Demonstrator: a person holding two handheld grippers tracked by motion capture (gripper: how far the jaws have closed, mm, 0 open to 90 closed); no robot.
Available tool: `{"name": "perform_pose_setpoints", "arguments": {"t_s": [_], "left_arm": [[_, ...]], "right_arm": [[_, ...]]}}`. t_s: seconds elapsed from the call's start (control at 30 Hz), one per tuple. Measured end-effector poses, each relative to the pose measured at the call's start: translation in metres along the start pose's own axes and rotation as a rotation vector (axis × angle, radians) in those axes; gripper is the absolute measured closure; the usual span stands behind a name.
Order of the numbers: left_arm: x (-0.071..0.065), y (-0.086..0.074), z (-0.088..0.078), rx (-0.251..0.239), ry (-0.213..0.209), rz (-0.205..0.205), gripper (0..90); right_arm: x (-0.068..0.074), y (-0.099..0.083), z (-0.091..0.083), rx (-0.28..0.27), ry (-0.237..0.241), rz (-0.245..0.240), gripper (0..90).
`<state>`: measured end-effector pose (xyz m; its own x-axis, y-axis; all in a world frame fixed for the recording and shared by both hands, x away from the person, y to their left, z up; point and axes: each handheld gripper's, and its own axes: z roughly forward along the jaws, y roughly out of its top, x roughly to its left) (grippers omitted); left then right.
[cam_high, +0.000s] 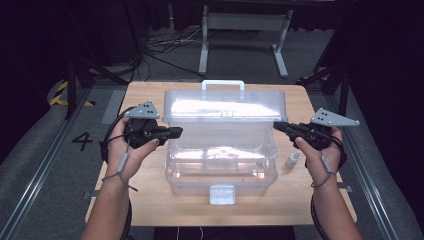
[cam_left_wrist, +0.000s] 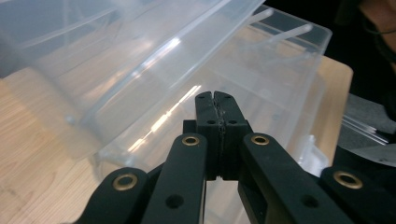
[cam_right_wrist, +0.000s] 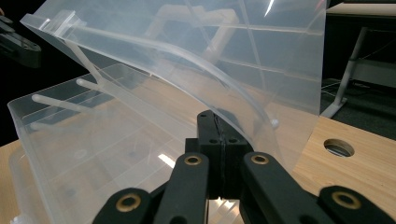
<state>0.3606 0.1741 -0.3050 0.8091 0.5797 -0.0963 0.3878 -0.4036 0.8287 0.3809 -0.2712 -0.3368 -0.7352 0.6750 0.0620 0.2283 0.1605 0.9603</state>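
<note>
A clear plastic toolbox (cam_high: 220, 167) stands in the middle of the wooden table, its lid (cam_high: 225, 107) raised partway and tilted, with a white handle (cam_high: 223, 84) at the back. My left gripper (cam_high: 179, 132) is at the box's left side and is shut with nothing between its fingers. In the left gripper view its tips (cam_left_wrist: 215, 95) point into the gap under the lid (cam_left_wrist: 140, 51). My right gripper (cam_high: 276, 126) is shut at the box's right side. In the right gripper view its tips (cam_right_wrist: 215, 115) sit just under the lid's edge (cam_right_wrist: 196, 60).
A small white bottle (cam_high: 292, 160) stands on the table (cam_high: 150, 200) right of the box, near my right hand. The box's front latch (cam_high: 222, 194) faces the near edge. A round hole (cam_right_wrist: 338, 147) is in the tabletop. Metal frame legs and cables lie on the floor behind.
</note>
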Motion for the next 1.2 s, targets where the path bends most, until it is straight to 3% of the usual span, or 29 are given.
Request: {"name": "perform_pose_setpoints", "arguments": {"t_s": [0.27,0.47,0.9,1.1,1.2], "left_arm": [[0.007,-0.006,0.002,-0.044,0.108,-0.026,89.9],[0.011,-0.011,0.006,-0.089,0.140,-0.049,89.9],[0.014,-0.010,0.006,-0.106,0.140,-0.051,89.9],[0.016,-0.008,0.006,-0.101,0.135,-0.044,89.9],[0.018,-0.007,0.005,-0.099,0.131,-0.039,89.9]], "right_arm": [[0.000,-0.001,-0.002,0.003,0.004,-0.002,90.0],[0.002,-0.001,-0.002,0.008,0.004,-0.008,90.0],[0.005,0.000,-0.006,0.004,0.011,-0.012,90.0],[0.014,0.002,-0.012,0.039,0.015,-0.051,86.2],[0.020,0.004,-0.020,0.039,-0.008,-0.063,81.1]]}}
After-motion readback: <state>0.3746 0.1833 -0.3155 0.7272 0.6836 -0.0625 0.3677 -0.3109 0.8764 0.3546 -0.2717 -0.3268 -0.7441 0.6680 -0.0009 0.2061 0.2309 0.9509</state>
